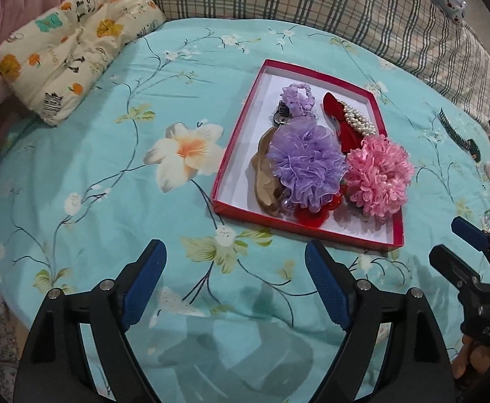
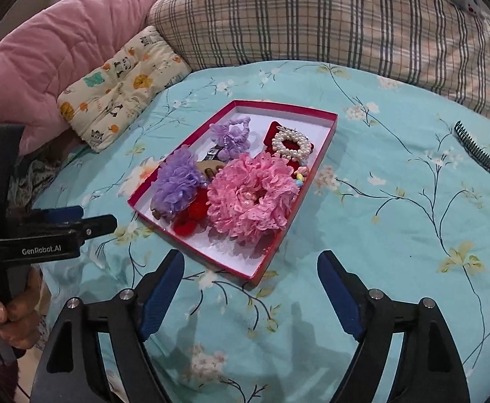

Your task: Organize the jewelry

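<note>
With both the left tool [image 1: 235, 260] and right tool [image 2: 251, 270] spread and empty, the black toothed hair comb [image 2: 476, 149], apparently loose on the bed far right of the shallow red cardboard tray [image 2: 268, 263], should be pinched mid-spine.

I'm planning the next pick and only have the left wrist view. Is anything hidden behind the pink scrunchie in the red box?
Observer: Yes. The right wrist view shows a small pastel-coloured piece tucked between the pink scrunchie and the right wall of the red box.
Operator: And the pearls, are they a loose strand or a loop?
Observer: A closed loop. The pearl bracelet forms a ring lying on a red item, and red shows through its middle.
</note>
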Available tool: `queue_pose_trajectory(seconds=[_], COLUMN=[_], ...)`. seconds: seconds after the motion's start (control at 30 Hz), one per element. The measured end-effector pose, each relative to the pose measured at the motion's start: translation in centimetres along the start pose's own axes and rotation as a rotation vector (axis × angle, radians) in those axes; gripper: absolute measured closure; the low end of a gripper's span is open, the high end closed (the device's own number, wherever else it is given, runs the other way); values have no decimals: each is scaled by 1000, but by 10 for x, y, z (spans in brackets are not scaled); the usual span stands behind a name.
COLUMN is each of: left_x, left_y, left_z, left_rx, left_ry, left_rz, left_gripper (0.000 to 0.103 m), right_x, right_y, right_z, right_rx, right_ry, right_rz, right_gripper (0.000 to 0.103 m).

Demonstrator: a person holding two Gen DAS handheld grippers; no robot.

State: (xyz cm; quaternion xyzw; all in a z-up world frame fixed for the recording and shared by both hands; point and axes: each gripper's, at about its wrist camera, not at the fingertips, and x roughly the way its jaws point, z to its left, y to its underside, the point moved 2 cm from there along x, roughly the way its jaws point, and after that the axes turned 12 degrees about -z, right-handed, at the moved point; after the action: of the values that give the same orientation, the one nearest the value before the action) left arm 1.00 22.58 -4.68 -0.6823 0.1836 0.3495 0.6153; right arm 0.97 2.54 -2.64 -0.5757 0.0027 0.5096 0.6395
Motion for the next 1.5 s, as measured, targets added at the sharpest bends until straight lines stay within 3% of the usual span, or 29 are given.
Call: queue_pose_trajectory(seconds=[0.3, 0.47, 0.97, 1.5], left_x=[-28, -34, 6, 13], left_y=[-6, -9, -5, -7], left_z=[-6, -13, -11, -9], left_rx=[85, 120, 98, 84], left_ry=[-80, -98, -105, -96], left_rz=[-69, -103, -28, -15], left_gripper=[15, 1, 1, 1], right_x=[-10, -17, 31, 40], right_y=[0, -6, 3, -2], right_z=[6, 8, -1, 2], right_rx=[-9, -32, -5, -2], right_ry=[-17, -10, 21, 22], right_rz=[29, 9, 89, 106], right_gripper=[16, 8, 8, 8])
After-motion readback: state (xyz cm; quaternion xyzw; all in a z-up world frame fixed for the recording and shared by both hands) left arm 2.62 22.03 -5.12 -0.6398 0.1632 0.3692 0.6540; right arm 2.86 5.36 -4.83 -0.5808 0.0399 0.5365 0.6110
